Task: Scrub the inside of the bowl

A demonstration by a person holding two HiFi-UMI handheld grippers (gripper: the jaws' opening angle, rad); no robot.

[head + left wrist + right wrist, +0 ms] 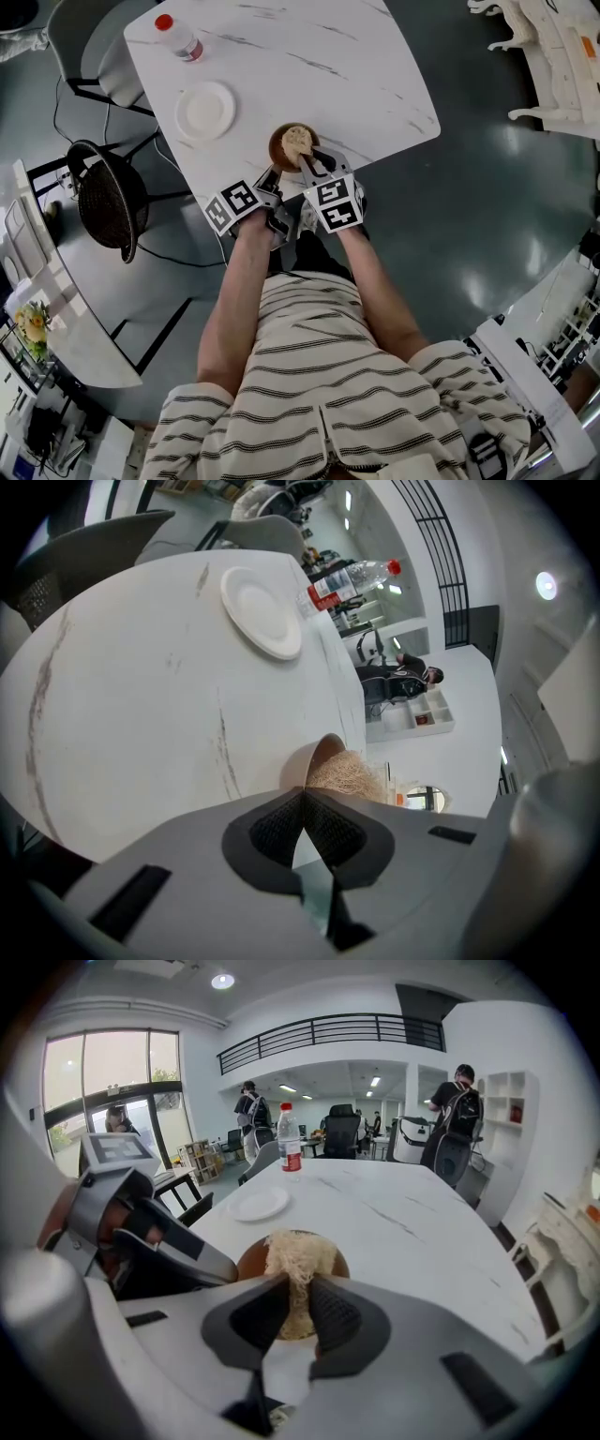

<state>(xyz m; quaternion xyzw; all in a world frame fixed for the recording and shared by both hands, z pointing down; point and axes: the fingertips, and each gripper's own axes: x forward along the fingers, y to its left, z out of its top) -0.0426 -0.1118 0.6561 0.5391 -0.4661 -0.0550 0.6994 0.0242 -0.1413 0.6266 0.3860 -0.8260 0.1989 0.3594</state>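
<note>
Both forearms reach straight out, side by side. Left tool [274, 177] pinches the bowl [277, 151] rim, and right tool [307, 168] is clamped on the scrubber [296, 142] inside.

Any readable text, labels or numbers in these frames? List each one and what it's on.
Bottle, red label: print too blurred to read.
Marker cubes: black-and-white square patterns, no words.
Plate, bowl, table: no text.
</note>
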